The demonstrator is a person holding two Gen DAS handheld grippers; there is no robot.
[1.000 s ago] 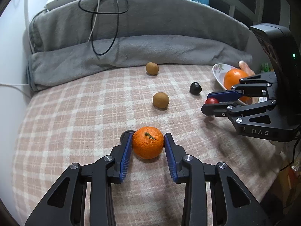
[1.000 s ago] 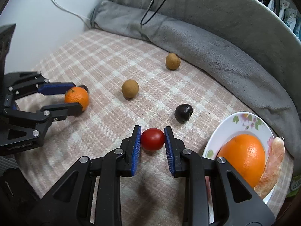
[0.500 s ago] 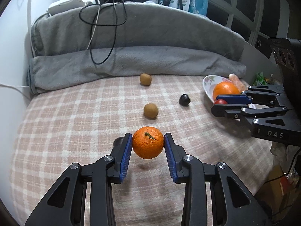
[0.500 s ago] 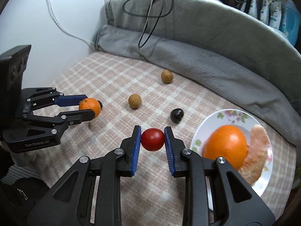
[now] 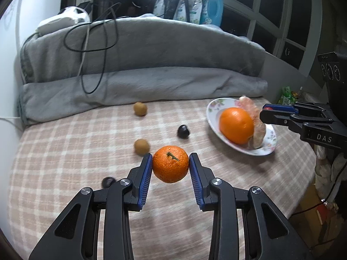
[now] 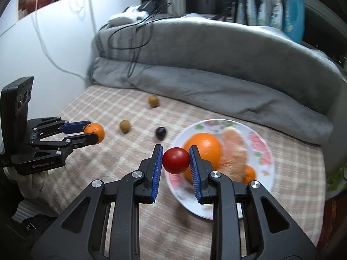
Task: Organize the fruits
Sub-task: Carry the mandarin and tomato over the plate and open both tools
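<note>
My left gripper (image 5: pixel 170 167) is shut on a small orange mandarin (image 5: pixel 170 167) and holds it above the checked cloth. It shows again at the left of the right wrist view as the left gripper (image 6: pixel 91 131) with the mandarin (image 6: pixel 95 131). My right gripper (image 6: pixel 176 160) is shut on a red cherry tomato (image 6: pixel 176 160) over the near rim of a flowered white plate (image 6: pixel 262 149). That plate (image 5: pixel 213 108) holds a big orange (image 5: pixel 236 125) and a peeled citrus piece (image 5: pixel 256 119). In the left wrist view the right gripper (image 5: pixel 267 111) hangs beside the plate's right side.
On the checked cloth (image 5: pixel 65 151) lie two brown round fruits (image 5: pixel 141 146) (image 5: pixel 140 108) and two dark ones (image 5: pixel 183 131) (image 5: pixel 108 181). A folded grey blanket (image 5: pixel 151 86) with black cables borders the back. The surface's edge drops off at the right, past the plate.
Both grippers have risen with their fruit. The right gripper carried the tomato from the cloth over to the plate's rim. The left gripper lifted the mandarin and shifted towards the plate.
</note>
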